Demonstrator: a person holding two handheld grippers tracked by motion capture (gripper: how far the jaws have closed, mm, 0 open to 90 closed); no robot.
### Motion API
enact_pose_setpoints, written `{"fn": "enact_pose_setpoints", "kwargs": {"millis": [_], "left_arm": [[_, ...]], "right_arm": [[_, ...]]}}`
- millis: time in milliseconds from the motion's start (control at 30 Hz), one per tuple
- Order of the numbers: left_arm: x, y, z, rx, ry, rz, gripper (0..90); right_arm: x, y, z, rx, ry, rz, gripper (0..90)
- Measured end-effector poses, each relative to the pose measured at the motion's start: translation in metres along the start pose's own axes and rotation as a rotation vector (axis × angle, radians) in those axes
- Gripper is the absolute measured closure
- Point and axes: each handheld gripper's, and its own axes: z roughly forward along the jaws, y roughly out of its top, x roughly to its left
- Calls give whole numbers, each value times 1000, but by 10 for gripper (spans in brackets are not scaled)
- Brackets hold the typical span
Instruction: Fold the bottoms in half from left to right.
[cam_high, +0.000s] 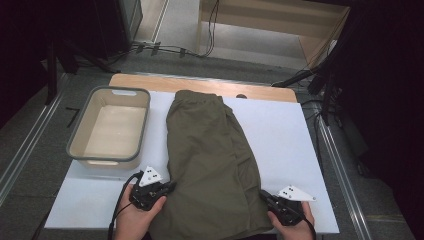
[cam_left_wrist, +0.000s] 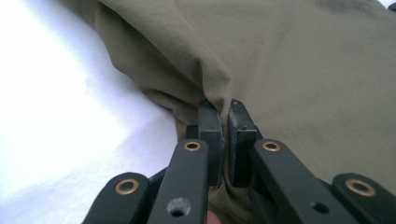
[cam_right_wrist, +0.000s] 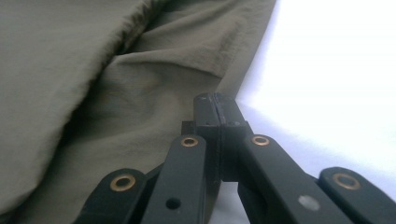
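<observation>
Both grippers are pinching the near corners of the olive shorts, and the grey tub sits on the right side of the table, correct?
Not quite: in the high view the grey tub sits on the left side of the table. The left gripper and right gripper do pinch the near corners of the olive shorts.

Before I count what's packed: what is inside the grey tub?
The tub shows a bare pale floor in the high view, with nothing lying in it. Its near wall hides the strip of floor just behind it. The olive shorts lie beside it on the table.

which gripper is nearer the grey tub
Left. The left gripper sits just below the grey tub; the right gripper is across the olive garment.
</observation>
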Motion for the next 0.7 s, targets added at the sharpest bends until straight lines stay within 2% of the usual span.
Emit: {"fn": "enact_pose_setpoints", "kwargs": {"millis": [267, 433, 533, 567, 633, 700], "left_arm": [[11, -7, -21, -19, -8, -9, 859], [14, -12, -29, -21, -8, 15, 861], [16, -14, -33, -31, -4, 30, 861], [17, -15, -34, -36, -3, 32, 861], [20, -16, -35, -53, -11, 30, 841], [22, -17, -35, -66, -12, 32, 734]], "right_arm": [[20, -9, -12, -13, 57, -16, 878], [34, -11, -22, -11, 74, -35, 878], [38, -10, -25, -22, 108, -35, 854], [38, -8, -25, -29, 116, -37, 791], [37, -3, -25, -50, 138, -26, 580], [36, 6, -24, -62, 149, -25, 439]]}}
